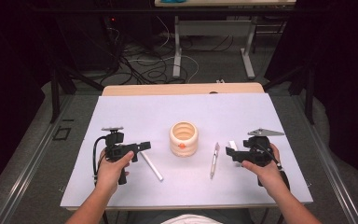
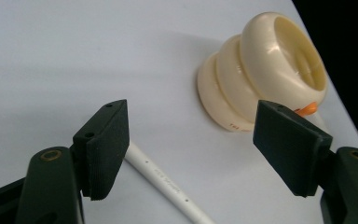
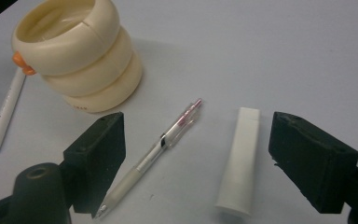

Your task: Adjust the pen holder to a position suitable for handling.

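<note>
A cream ribbed cup [image 1: 183,138] with an orange mark stands upright mid-table; it also appears as the cup [image 2: 261,70] and the cup [image 3: 79,56]. A white pen [image 1: 151,166] lies left of it, just beyond my left gripper [image 1: 145,145]. In the left gripper view the white pen [image 2: 161,182] lies below the open left gripper [image 2: 195,123], which holds nothing. A clear pen [image 1: 214,160] and a short white tube [image 1: 233,145] lie right of the cup. My right gripper [image 1: 229,151] is open: in its view, the right gripper [image 3: 203,140] spans the clear pen [image 3: 154,154] and white tube [image 3: 240,161].
A pale mat [image 1: 135,112] covers the table, whose wooden far edge [image 1: 182,88] shows behind it. Beyond the table are cables and a metal table frame [image 1: 177,46] on the floor. The white pen [image 3: 7,112] lies past the cup in the right gripper view.
</note>
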Tool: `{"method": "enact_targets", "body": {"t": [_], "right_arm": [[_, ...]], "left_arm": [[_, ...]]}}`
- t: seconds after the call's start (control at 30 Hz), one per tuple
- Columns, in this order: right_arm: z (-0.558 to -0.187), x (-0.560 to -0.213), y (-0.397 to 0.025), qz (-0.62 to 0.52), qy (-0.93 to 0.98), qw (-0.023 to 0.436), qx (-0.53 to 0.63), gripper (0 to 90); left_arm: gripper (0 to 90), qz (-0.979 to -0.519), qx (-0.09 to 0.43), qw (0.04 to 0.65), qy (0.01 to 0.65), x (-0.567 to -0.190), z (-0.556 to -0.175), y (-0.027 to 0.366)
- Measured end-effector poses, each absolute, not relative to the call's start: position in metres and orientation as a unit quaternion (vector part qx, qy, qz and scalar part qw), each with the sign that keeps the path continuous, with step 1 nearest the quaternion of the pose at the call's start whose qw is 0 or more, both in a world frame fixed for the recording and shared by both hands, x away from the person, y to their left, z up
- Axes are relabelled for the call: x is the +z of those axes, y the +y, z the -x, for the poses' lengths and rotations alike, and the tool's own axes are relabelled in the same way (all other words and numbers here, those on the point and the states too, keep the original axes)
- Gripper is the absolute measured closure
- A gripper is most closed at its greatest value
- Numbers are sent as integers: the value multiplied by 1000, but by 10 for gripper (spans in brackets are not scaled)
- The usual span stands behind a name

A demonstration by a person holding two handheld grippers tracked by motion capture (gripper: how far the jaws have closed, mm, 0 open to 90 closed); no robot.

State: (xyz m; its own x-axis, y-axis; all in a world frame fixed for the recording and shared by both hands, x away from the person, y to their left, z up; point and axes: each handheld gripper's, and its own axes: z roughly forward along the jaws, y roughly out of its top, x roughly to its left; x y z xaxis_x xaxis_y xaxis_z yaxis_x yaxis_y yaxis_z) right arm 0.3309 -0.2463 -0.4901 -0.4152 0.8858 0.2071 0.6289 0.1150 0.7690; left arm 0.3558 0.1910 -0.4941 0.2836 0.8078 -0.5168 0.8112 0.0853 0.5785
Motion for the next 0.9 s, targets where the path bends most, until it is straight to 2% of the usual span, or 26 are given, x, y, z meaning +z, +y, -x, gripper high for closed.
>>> {"method": "enact_targets", "body": {"t": [0.13, 0.33, 0.6, 0.9], "right_arm": [[-331, -485, -230, -513, 739, 143, 413, 188], [-332, -480, -199, -491, 756, 128, 413, 169], [-335, -479, -163, -469, 774, 98, 414, 149], [-336, -478, -130, -438, 801, 65, 403, 173]], "left_arm": [[224, -699, 23, 421, 577, -496, -356, 194], [167, -699, 44, 424, 574, -498, -356, 196], [164, -703, 64, 424, 568, -500, -356, 201], [164, -695, 63, 440, 566, -501, -357, 205]]}}
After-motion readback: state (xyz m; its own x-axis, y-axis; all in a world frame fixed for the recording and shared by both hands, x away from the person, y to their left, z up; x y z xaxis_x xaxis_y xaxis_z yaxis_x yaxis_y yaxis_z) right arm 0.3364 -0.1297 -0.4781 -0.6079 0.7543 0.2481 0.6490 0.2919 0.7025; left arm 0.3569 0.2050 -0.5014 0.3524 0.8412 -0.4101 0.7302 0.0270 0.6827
